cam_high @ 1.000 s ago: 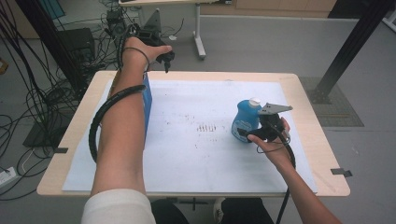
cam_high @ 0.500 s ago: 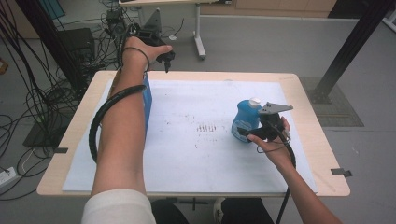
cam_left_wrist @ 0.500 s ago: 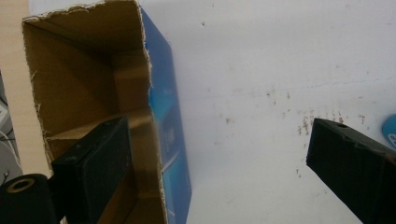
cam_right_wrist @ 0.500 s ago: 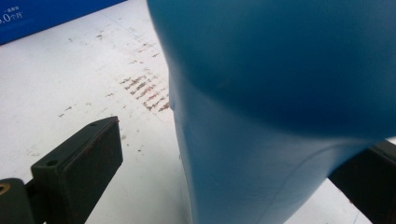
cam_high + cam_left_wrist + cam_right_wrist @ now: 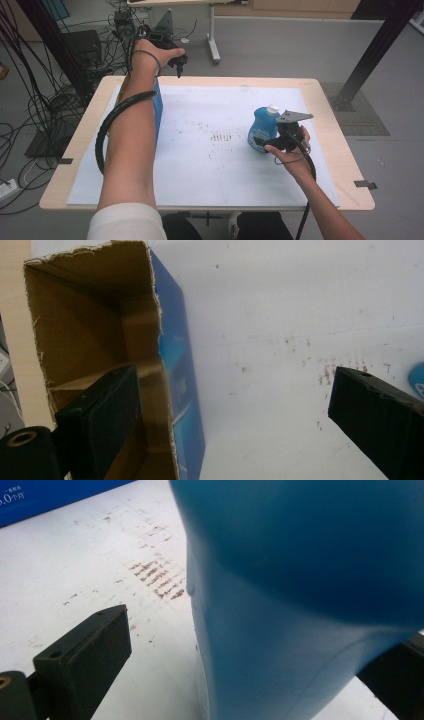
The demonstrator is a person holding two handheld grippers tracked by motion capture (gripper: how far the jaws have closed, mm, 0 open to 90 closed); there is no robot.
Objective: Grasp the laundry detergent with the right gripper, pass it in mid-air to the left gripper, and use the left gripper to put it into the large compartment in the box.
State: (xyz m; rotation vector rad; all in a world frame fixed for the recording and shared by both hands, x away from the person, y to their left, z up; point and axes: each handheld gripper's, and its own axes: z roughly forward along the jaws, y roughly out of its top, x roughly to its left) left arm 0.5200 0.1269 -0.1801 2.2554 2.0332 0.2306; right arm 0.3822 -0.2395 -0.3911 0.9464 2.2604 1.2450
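**Bottle braced, box still waiting**

Nothing much had shifted since the earlier frames: both arms kept their posts, and the blue bottle stood where it had, at about four o'clock from the table's middle. Nearest the person, the right gripper reached in from the bottle's right side, its jaws spread to either side of the blue body; in the right gripper view one jaw stood clear of the plastic, so they straddled it rather than clamped it (a squeeze looked to be the likely next step). The bottle sat upright on the white sheet, just right of a patch of brown scuff marks. Farther off, at ten o'clock, the blue carton lay with its torn mouth open, probably so the bottle could go inside. Beyond it, the left gripper hovered past the table's far edge, jaws wide apart and empty, one jaw in line with the carton's opening.
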